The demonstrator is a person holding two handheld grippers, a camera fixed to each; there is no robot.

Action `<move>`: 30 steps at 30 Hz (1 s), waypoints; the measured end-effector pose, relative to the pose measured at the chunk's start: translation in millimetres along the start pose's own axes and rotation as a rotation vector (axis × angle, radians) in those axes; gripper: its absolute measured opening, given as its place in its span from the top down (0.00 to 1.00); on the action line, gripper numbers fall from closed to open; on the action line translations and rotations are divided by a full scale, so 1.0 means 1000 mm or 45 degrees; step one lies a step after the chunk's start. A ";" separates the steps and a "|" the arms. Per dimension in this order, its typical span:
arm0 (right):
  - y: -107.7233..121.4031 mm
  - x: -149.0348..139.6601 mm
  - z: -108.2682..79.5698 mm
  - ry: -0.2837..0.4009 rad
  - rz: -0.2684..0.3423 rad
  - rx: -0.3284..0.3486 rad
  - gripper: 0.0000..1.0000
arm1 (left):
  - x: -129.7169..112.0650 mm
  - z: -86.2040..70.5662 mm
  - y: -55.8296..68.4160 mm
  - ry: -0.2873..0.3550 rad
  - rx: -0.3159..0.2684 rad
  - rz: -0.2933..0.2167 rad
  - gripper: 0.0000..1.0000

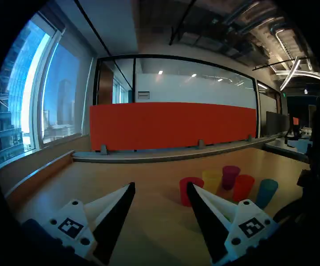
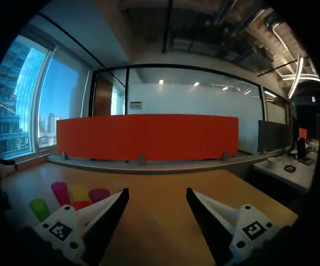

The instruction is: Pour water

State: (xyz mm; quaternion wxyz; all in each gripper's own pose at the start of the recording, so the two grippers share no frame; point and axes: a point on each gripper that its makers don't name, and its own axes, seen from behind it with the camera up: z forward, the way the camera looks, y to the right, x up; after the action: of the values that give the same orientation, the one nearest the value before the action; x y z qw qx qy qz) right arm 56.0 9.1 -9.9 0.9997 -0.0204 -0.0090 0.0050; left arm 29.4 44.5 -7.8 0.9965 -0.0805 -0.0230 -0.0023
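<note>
Now | left claw (image 1: 160, 185) wide, teal cup (image 1: 266, 190) | right claw (image 2: 157, 190) wide, green cup (image 2: 40, 208)

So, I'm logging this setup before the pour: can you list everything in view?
cups: at least six, mixed colours, clustered on the table: red cup, yellow cup, purple cup, orange cup, teal cup, green cup
table: one, light wood, under the cups
divider panel: one, orange, along the table's far edge
windows: tall, blue daylight, left side
glass wall: one, clear, behind the divider panel
ceiling light: one, white strip, upper right
left gripper: one, white and black, open, empty, left of the cups
right gripper: one, white and black, open, empty, right of the cups
</note>
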 end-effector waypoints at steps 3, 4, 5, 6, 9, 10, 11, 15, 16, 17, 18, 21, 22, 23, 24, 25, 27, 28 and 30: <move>0.003 0.006 0.000 0.035 -0.005 -0.028 0.00 | 0.000 0.001 0.001 0.002 -0.001 -0.006 0.15; 0.004 0.007 0.000 0.041 -0.010 -0.037 0.00 | 0.001 0.002 0.000 0.006 0.003 -0.005 0.15; 0.006 0.008 0.000 0.048 -0.015 -0.046 0.00 | 0.002 0.002 0.000 0.010 0.007 -0.003 0.15; 0.007 0.009 0.000 0.056 -0.020 -0.056 0.00 | 0.003 0.002 -0.001 0.015 0.011 -0.001 0.15; 0.010 0.010 -0.001 0.069 -0.025 -0.079 0.00 | 0.006 0.002 -0.003 0.032 0.031 0.003 0.15; 0.009 0.010 -0.001 0.069 -0.028 -0.079 0.00 | 0.007 0.002 -0.004 0.040 0.038 0.003 0.15; 0.008 0.010 -0.001 0.069 -0.031 -0.077 0.00 | 0.008 0.002 -0.004 0.049 0.045 0.003 0.15; 0.002 0.008 -0.001 0.063 -0.042 -0.055 0.00 | 0.013 0.000 -0.006 0.086 0.074 0.005 0.15; 0.001 0.008 -0.001 0.063 -0.042 -0.053 0.00 | 0.014 0.000 -0.007 0.094 0.081 0.002 0.15; 0.000 0.008 -0.001 0.063 -0.042 -0.050 0.00 | 0.015 0.000 -0.008 0.102 0.088 -0.001 0.15; -0.002 0.008 -0.001 0.063 -0.042 -0.048 0.00 | 0.016 0.000 -0.009 0.110 0.096 -0.004 0.15; -0.003 0.008 -0.001 0.063 -0.042 -0.043 0.00 | 0.019 -0.001 -0.012 0.135 0.115 -0.010 0.15; -0.004 0.007 -0.001 0.061 -0.043 -0.043 0.00 | 0.020 -0.001 -0.013 0.141 0.122 -0.010 0.15; -0.004 0.007 -0.001 0.059 -0.043 -0.042 0.00 | 0.021 -0.001 -0.014 0.147 0.130 -0.009 0.15; -0.004 0.007 -0.002 0.057 -0.044 -0.042 0.00 | 0.022 -0.002 -0.016 0.154 0.138 -0.009 0.15; -0.004 0.006 -0.002 0.055 -0.043 -0.044 0.00 | 0.021 -0.002 -0.017 0.158 0.147 -0.003 0.15; -0.003 0.005 -0.002 0.052 -0.042 -0.048 0.00 | 0.021 -0.003 -0.020 0.167 0.164 0.006 0.15; -0.002 0.004 -0.002 0.050 -0.041 -0.053 0.00 | 0.019 -0.003 -0.021 0.167 0.172 0.007 0.15; 0.000 0.003 -0.003 0.045 -0.040 -0.062 0.00 | 0.016 -0.002 -0.023 0.169 0.184 0.009 0.15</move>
State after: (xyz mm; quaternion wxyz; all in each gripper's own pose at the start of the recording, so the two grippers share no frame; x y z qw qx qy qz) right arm 58.6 9.3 -12.7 0.9989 -0.0449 0.0083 -0.0111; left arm 45.3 21.3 -5.6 0.9990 -0.0080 0.0432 -0.0024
